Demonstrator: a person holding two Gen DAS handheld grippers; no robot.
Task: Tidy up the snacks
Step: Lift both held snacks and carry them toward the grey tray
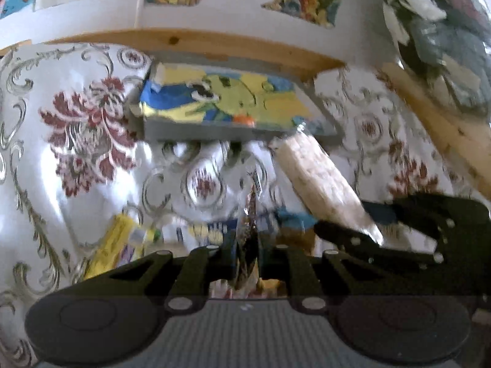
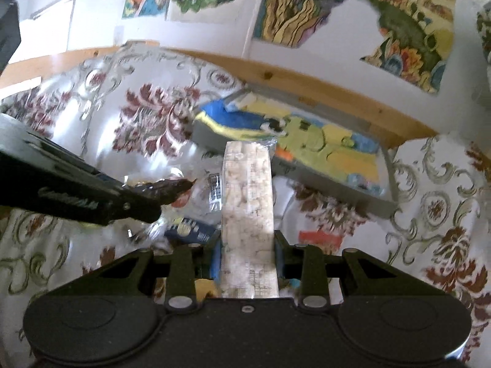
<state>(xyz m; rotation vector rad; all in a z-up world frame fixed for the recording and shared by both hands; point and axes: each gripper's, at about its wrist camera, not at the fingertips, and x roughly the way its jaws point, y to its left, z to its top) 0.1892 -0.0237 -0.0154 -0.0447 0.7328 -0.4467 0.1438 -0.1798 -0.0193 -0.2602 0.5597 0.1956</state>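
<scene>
Tongs both grip snacks: our right gripper [image 2: 247, 245] clamps a rice cake pack [image 2: 247, 202] aimed at twelve o'clock toward the tray [image 2: 380, 205]; our left gripper [image 1: 247, 245] pinches a dark wrapper [image 1: 250, 214].

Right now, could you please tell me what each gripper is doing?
Left gripper: closed on a dark snack packet.
Right gripper: closed on a puffed rice bar.
</scene>
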